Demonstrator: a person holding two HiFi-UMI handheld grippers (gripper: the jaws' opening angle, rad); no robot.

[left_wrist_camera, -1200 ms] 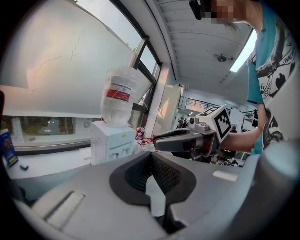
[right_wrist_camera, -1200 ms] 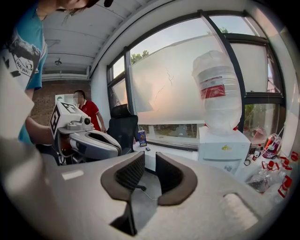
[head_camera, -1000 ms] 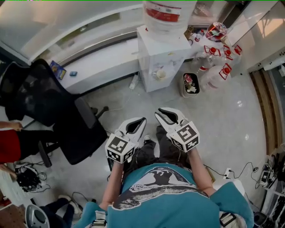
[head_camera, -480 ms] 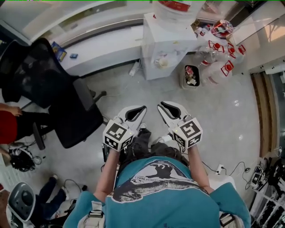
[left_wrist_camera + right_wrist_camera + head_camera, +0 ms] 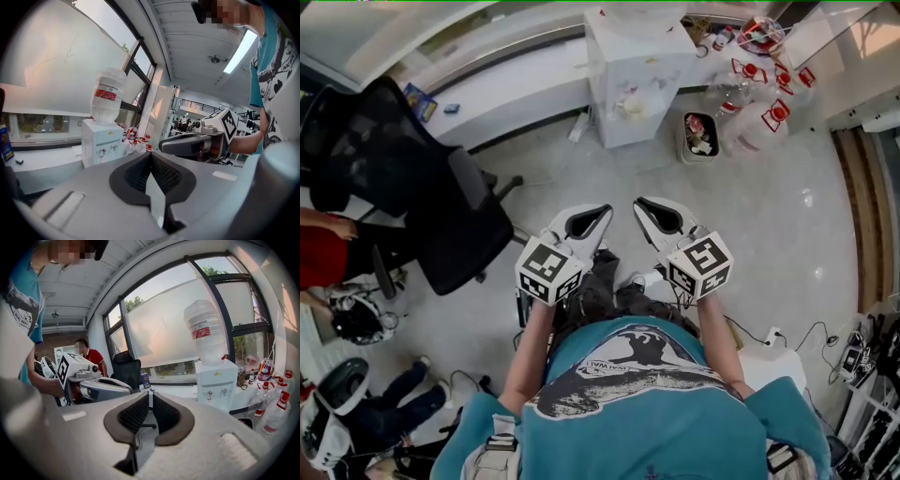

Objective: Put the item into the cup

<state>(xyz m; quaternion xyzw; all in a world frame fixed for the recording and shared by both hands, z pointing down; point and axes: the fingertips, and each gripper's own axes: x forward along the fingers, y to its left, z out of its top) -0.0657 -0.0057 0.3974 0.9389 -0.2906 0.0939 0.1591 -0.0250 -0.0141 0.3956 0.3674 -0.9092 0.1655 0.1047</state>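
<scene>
No cup and no loose item shows in any view. In the head view I hold both grippers side by side in front of my chest, above the floor. My left gripper (image 5: 604, 210) (image 5: 150, 155) has its pads touching at the tips, with nothing in them. My right gripper (image 5: 641, 202) (image 5: 151, 393) has just been closing; a thin slit remains between its pads and nothing is between them. Each gripper shows beside the other in the gripper views: the right gripper (image 5: 163, 145) and the left gripper (image 5: 129, 389).
A white water dispenser (image 5: 628, 75) (image 5: 215, 380) stands ahead by the window ledge. Beside it are a small bin (image 5: 698, 136) and several red-capped bottles (image 5: 759, 103). A black office chair (image 5: 441, 206) is at the left, near a person in red (image 5: 319, 253).
The dispenser, bin and chair have slid toward the top of the head view. Both grippers keep their place before my chest. The right jaws stand closer together than before.
</scene>
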